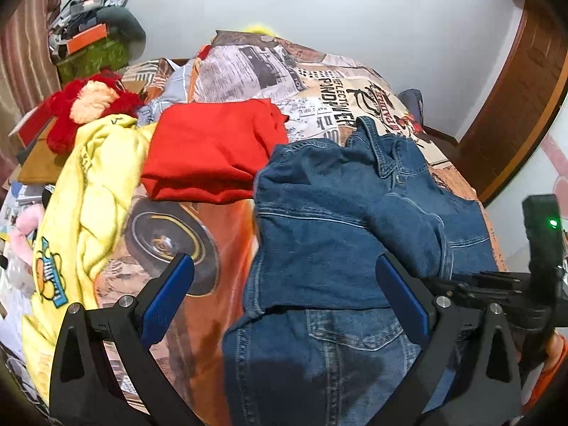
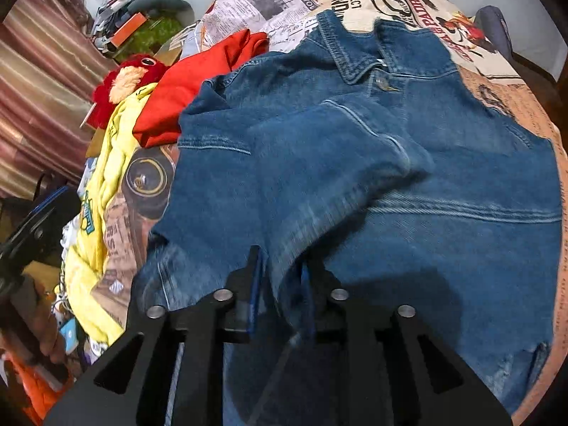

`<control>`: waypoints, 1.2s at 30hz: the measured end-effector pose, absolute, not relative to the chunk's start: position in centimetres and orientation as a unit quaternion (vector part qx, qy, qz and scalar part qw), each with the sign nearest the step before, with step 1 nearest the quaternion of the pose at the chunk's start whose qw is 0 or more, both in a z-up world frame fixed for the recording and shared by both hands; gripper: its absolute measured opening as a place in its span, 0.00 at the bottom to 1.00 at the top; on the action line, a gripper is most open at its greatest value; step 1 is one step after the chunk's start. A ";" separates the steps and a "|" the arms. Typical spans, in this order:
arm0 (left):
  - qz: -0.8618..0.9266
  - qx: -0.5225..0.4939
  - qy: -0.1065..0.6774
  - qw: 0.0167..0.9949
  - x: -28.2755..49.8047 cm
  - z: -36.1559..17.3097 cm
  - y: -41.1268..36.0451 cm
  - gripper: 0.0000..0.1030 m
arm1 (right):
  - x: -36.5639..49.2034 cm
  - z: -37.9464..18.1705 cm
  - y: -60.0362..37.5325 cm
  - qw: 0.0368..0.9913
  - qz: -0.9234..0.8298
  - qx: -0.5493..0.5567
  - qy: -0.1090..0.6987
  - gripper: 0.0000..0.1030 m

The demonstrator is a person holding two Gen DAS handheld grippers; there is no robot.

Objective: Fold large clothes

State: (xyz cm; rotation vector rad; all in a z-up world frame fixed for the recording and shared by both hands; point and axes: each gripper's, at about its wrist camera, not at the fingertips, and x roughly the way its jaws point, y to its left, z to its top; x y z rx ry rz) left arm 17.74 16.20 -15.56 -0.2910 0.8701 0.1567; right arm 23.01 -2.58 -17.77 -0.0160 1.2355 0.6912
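A blue denim jacket (image 1: 348, 220) lies on the printed bedspread (image 1: 319, 81), collar toward the far side, one sleeve folded across its front. My left gripper (image 1: 284, 284) is open and empty above the jacket's lower left edge. My right gripper (image 2: 282, 269) is shut on a fold of the jacket's sleeve (image 2: 312, 220) and lifts it a little; the jacket (image 2: 443, 184) fills that view. The right gripper's body also shows in the left wrist view (image 1: 504, 284) at the right. The left gripper shows at the right wrist view's left edge (image 2: 32, 227).
A folded red garment (image 1: 213, 149) lies beyond the jacket's left. A yellow garment (image 1: 88, 206) lies crumpled along the bed's left side. A red plush toy (image 1: 88, 103) and a cluttered green box (image 1: 92, 53) sit at far left. A wooden door (image 1: 522, 106) is at right.
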 end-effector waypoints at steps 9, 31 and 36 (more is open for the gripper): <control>0.036 -0.078 0.423 0.902 20.9 -14.5 10.8 1.00 | 23.0 -14.5 -10.4 0.832 0.241 -0.010 0.500 0.35; 0.030 0.099 0.482 0.870 28.9 -20.4 3.3 1.00 | 24.8 -21.8 -20.4 0.829 0.118 0.052 0.544 0.43; 0.031 0.052 0.477 0.877 26.7 -19.4 6.7 1.00 | 25.3 -22.0 -20.2 0.829 0.116 0.046 0.545 0.45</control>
